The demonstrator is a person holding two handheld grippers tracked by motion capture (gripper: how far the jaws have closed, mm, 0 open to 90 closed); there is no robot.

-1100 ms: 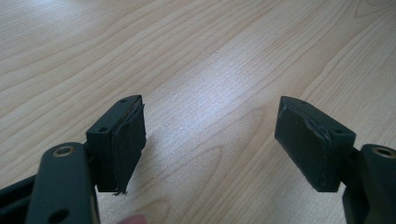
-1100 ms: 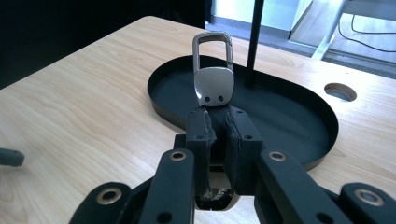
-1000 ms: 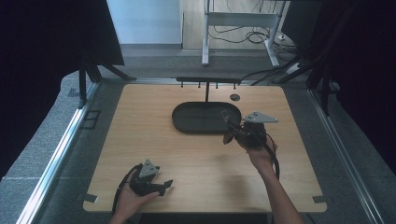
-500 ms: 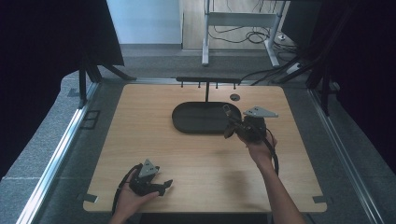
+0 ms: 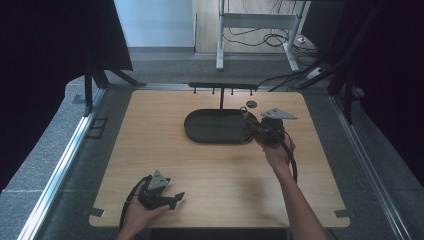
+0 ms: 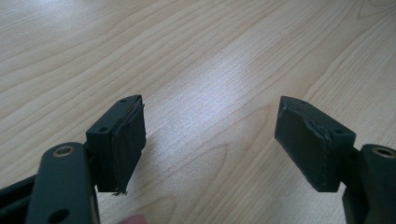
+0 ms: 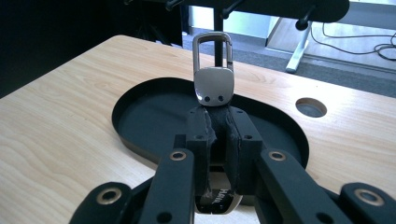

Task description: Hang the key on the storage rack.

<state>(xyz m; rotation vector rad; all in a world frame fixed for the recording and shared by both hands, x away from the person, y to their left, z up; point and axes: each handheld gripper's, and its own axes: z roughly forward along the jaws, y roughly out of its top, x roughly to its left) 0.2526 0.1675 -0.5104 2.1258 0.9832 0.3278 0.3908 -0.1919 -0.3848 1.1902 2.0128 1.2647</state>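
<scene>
Left gripper (image 5: 167, 199) sits idle at seven o'clock on the table (image 5: 150, 145), jaws spread, nothing between them. Right gripper (image 5: 250, 125), clenched on the key clip (image 7: 213, 77), has slid from three o'clock toward the black tray (image 5: 210, 125) and rack (image 5: 222, 86) at twelve — hanging looks next.

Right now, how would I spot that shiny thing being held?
Find the black oval tray on the wooden table. At its right end, the right hand-held gripper pinches a keyring upright. It is the one silver metal piece, with a rectangular clip loop.
</scene>
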